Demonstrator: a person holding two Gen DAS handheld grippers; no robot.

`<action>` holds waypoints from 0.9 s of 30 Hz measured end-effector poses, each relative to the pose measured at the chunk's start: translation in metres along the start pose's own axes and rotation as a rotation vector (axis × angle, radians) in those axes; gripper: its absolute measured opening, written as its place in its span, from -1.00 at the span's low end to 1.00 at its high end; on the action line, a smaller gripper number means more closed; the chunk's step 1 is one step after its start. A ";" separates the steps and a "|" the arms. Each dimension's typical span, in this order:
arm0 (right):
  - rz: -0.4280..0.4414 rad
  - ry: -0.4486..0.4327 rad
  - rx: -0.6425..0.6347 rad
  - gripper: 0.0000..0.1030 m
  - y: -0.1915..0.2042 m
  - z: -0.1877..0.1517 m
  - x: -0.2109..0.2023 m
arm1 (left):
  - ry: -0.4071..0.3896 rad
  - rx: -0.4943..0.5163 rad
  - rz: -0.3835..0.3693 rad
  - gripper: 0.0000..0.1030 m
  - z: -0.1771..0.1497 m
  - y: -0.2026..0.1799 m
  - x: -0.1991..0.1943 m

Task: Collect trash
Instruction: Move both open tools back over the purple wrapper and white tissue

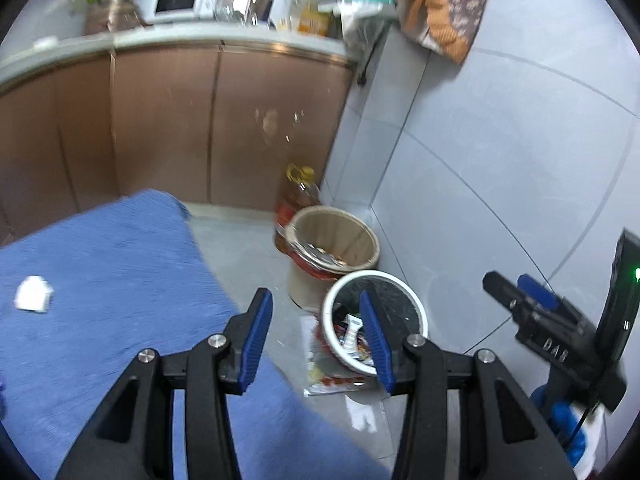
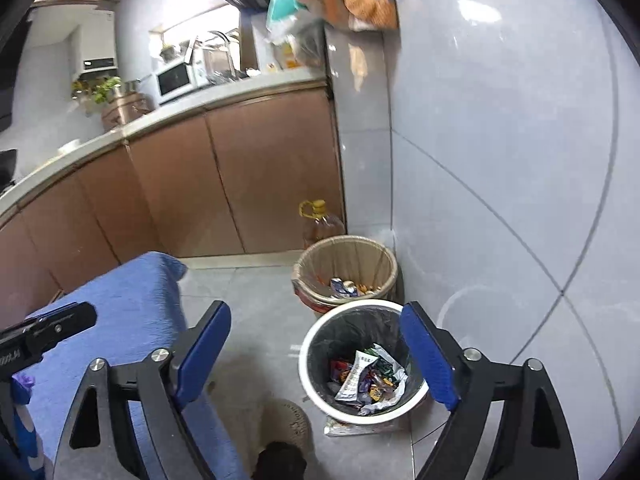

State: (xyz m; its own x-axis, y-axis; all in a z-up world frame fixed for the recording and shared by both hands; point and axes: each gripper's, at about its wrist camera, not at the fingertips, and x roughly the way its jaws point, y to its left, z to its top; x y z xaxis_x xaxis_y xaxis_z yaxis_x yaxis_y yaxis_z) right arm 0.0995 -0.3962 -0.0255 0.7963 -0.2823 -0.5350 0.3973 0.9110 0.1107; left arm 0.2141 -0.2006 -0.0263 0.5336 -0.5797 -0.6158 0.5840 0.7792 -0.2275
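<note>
While both grippers hang above the grey tiled floor (image 2: 260,300), the round white-rimmed waste bin with a black liner (image 2: 362,360) stands upright against the pale tiled wall (image 2: 500,160), its mouth facing up. Inside it lies a heap of crumpled snack wrappers (image 2: 366,378), a long white one tilted with its length running from the bin's floor up toward the far rim. Just behind, touching or nearly so, stands a tan woven basket (image 2: 346,268) holding a few more wrappers, with a yellow-capped bottle of oil (image 2: 320,220) beyond it. A small white crumpled scrap of paper (image 1: 34,294) rests on the blue cloth-covered worktop (image 1: 120,280); its direction cannot be told. The left gripper (image 1: 316,344) stands partly open and grasps nothing. The right gripper (image 2: 316,354) is spread wide, also bare
</note>
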 end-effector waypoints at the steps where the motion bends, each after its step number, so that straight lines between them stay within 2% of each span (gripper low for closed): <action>1: 0.003 -0.008 -0.010 0.75 0.005 0.000 -0.007 | -0.021 0.014 0.010 -0.15 -0.006 0.003 -0.019; 7: 0.057 -0.083 -0.079 0.99 0.041 0.005 -0.053 | -0.089 0.076 0.094 -0.14 -0.030 0.019 -0.097; 9: 0.087 -0.120 -0.095 1.00 0.054 0.007 -0.072 | -0.112 0.069 0.111 0.05 -0.037 0.025 -0.120; 10: 0.105 -0.133 -0.098 1.00 0.059 0.008 -0.080 | -0.128 0.066 0.120 0.05 -0.042 0.028 -0.131; 18: 0.248 -0.261 -0.153 1.00 0.102 0.002 -0.148 | -0.224 -0.016 0.224 0.06 -0.076 0.065 -0.211; 27: 0.378 -0.315 -0.193 1.00 0.131 -0.003 -0.194 | -0.333 -0.130 0.387 0.06 -0.114 0.105 -0.291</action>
State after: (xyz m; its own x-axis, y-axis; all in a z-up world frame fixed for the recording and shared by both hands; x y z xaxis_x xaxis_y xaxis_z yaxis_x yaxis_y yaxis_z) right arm -0.0039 -0.2218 0.0904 0.9781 0.0275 -0.2065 -0.0121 0.9971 0.0753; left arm 0.0506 0.0773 0.0429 0.8730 -0.2718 -0.4050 0.2367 0.9621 -0.1355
